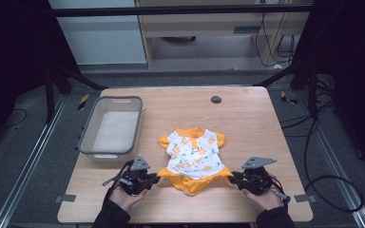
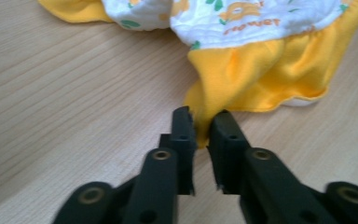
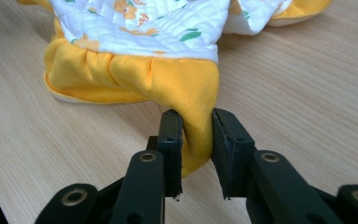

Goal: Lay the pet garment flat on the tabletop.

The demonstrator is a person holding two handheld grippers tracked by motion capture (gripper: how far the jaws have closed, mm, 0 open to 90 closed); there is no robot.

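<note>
- Here, the desk (image 1: 247, 123) carries a grey bin (image 1: 111, 127) at its left and a small shirt (image 1: 195, 156) lying flat near the front edge.
- The shirt, white print with a yellow hem, looks light, soft and floppy; it would likely sag between holds, so the two hem corners suit best.
- The left tool (image 2: 200, 126) pinches one yellow hem corner.
- The right tool (image 3: 196, 128) pinches the other corner, cloth bunched between its jaws.

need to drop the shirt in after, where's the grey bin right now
In the high view the grey bin sits on the table's left side, just left of the orange-and-white shirt and beyond the left gripper.
</note>
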